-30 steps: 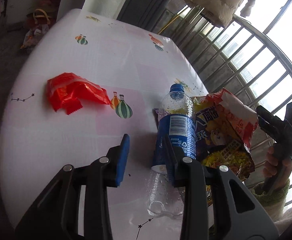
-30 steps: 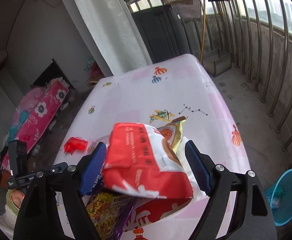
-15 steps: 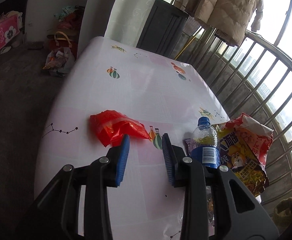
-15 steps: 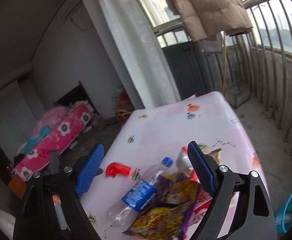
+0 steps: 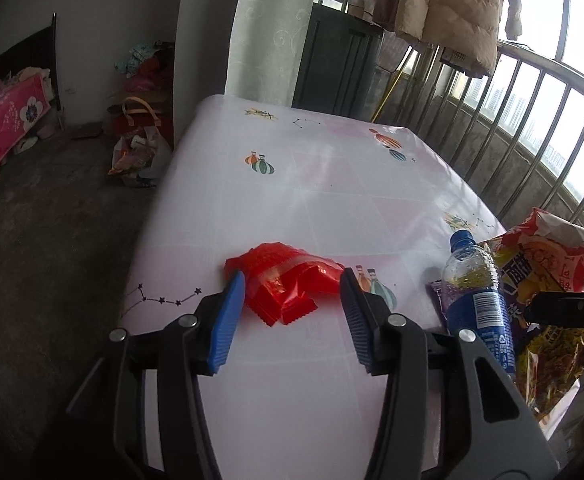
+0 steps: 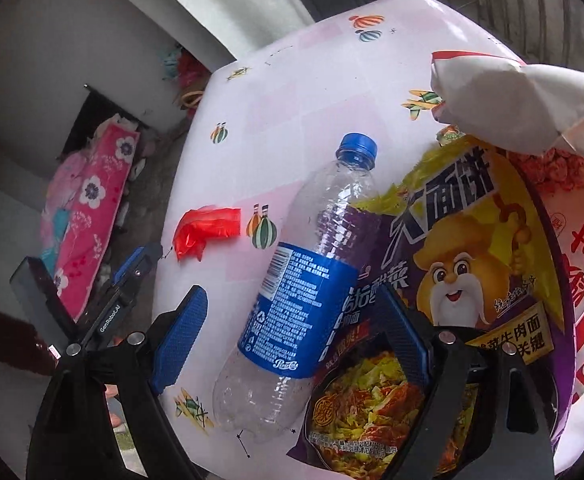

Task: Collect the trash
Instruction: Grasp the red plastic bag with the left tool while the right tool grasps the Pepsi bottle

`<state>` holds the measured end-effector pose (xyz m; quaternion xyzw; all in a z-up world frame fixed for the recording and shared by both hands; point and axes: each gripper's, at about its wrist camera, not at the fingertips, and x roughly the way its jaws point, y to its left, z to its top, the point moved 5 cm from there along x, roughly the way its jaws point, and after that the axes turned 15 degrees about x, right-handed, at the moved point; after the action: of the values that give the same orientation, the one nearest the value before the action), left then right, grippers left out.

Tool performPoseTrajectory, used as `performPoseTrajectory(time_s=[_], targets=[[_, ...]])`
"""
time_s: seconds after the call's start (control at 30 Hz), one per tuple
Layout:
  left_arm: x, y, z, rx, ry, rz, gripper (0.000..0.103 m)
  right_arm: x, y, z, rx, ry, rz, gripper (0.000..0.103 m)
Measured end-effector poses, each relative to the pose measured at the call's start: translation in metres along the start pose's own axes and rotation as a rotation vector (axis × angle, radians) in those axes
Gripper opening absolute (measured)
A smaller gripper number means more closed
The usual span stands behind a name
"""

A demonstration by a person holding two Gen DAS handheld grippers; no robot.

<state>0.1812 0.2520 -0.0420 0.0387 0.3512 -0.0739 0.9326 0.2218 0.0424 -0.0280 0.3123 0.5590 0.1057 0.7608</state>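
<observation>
A clear plastic bottle (image 6: 292, 280) is seen lying on its side on a pink-and-white patterned table (image 6: 312, 92), with a blue cap and a blue label on which "Pepsi" can be read in small script near the lower edge, beside a barcode and fine print too small to read. Its body is empty and dented. Partly under it lies a purple and yellow noodle packet (image 6: 452, 264), printed with large Chinese characters, a cartoon bearded figure and a photo of noodles. Touching that packet, a red and white snack bag (image 6: 552, 152) with big red Chinese characters is seen at the right edge.

The right gripper (image 6: 292, 328) is held just above the bottle's label, its blue pads on either side of it; the jaws are opening wide and nothing is gripped.

In the left wrist view, a crumpled red wrapper (image 5: 288, 280) is shown lying apart from the bottle, nearer the table's left edge; no writing on it can be read. The left gripper (image 5: 292, 312) is opening, its pads framing the wrapper without pressing on it.
</observation>
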Motion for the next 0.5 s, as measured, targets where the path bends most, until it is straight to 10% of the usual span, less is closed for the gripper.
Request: performPoseTrajectory(time_s=[0.33, 0.5], targets=[[0.047, 0.025, 0.017, 0.014, 0.052, -0.043, 0.047, 0.040, 0.006, 0.007, 0.065, 0.013, -0.080, 0.089], [0.075, 0.032, 0.000, -0.039, 0.105, -0.073, 0.030, 0.062, 0.013, -0.002, -0.022, 0.003, -0.142, 0.089]])
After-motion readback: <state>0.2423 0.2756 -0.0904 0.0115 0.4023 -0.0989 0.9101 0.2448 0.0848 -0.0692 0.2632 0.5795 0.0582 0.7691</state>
